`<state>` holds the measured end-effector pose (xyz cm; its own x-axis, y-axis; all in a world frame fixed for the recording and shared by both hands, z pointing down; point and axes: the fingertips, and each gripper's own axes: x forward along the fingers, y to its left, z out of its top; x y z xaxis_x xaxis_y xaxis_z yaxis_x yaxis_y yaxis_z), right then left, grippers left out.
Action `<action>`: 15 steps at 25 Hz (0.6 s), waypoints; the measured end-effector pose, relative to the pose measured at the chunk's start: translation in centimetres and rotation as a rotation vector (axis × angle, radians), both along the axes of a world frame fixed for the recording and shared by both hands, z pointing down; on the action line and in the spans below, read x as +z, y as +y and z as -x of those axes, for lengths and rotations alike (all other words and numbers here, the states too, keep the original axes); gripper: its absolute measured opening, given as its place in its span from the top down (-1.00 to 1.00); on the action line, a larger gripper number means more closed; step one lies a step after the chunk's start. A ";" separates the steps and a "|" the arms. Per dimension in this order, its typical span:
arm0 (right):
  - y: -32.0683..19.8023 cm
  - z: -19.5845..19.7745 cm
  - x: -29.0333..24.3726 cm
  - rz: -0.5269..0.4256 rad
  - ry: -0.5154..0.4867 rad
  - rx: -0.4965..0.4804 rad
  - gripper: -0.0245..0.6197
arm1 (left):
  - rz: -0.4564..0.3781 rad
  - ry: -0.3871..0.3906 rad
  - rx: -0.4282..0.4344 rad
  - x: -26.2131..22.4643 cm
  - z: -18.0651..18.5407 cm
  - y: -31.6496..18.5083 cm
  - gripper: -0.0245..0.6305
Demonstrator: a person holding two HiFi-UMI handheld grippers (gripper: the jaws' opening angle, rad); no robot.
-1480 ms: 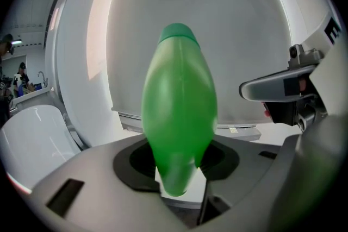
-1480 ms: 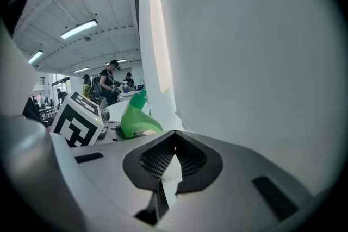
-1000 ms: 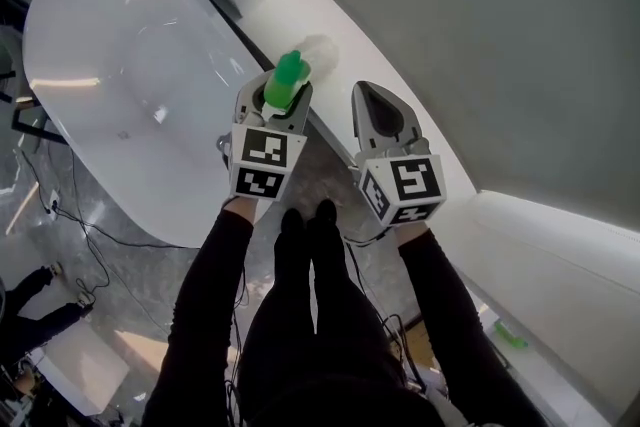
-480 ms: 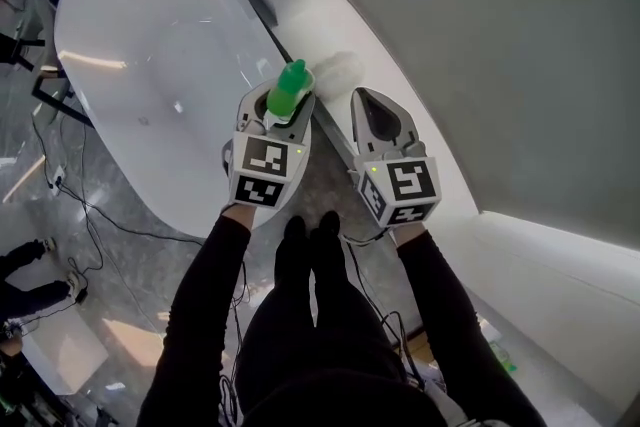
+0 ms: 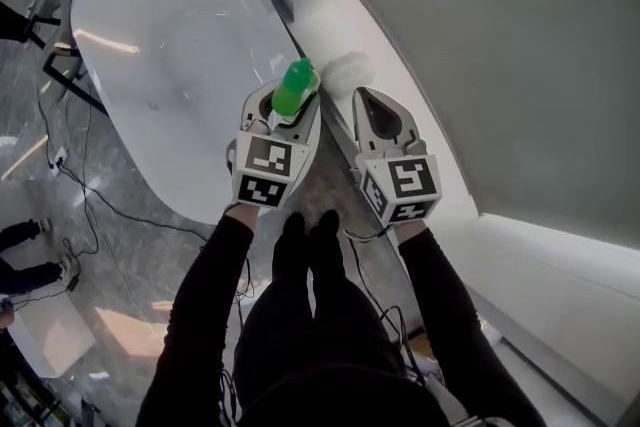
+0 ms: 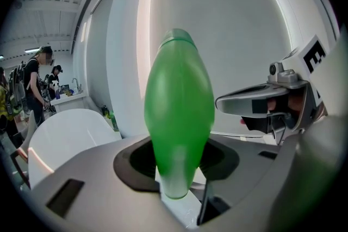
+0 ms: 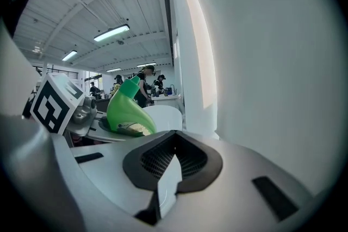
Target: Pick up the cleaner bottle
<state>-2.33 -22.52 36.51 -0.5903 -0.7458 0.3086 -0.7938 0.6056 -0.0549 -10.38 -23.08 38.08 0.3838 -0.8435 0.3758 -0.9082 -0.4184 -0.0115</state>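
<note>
The left gripper is clamped on the cleaner bottle. In the left gripper view its jaws stand fairly wide, and the green body fills the gap between them, with its narrow capped end pointing to 12 o'clock. The bottle is up in the air in front of the person, resting on no surface.

The right gripper is just beside it at 3 o'clock. Its jaws are brought together with nothing between them, and its own view shows the two tips meeting in a thin seam. In that view the bottle lies at 10 o'clock, with a pale label near its base.

Each gripper carries its marker cube at 6 o'clock of its jaws, the left cube and the right cube.

- **Bathtub:** a white bathtub spreads out at 10 o'clock from the left gripper.
- **Ledge:** a white ledge runs along the grey wall at 1 o'clock.
- **On the ledge:** a pale, fluffy thing, perhaps a cloth or sponge, is too blurred to tell.
- **Floor:** black cables trail over the glossy floor at 8 o'clock.
- **The person:** black sleeves and legs fill 6 o'clock.
- **Far off:** at 9 o'clock in the left gripper view, people stand by a counter.
</note>
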 end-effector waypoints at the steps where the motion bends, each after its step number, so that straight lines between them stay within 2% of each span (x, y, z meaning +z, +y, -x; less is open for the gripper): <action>1: 0.2 0.2 -0.2 -0.004 0.002 -0.006 0.92 | -0.002 0.000 -0.003 -0.1 0.2 0.3 0.35; 15: 1.9 2.7 -1.6 -0.028 0.008 -0.050 0.92 | -0.021 0.006 -0.045 -1.3 2.9 2.3 0.35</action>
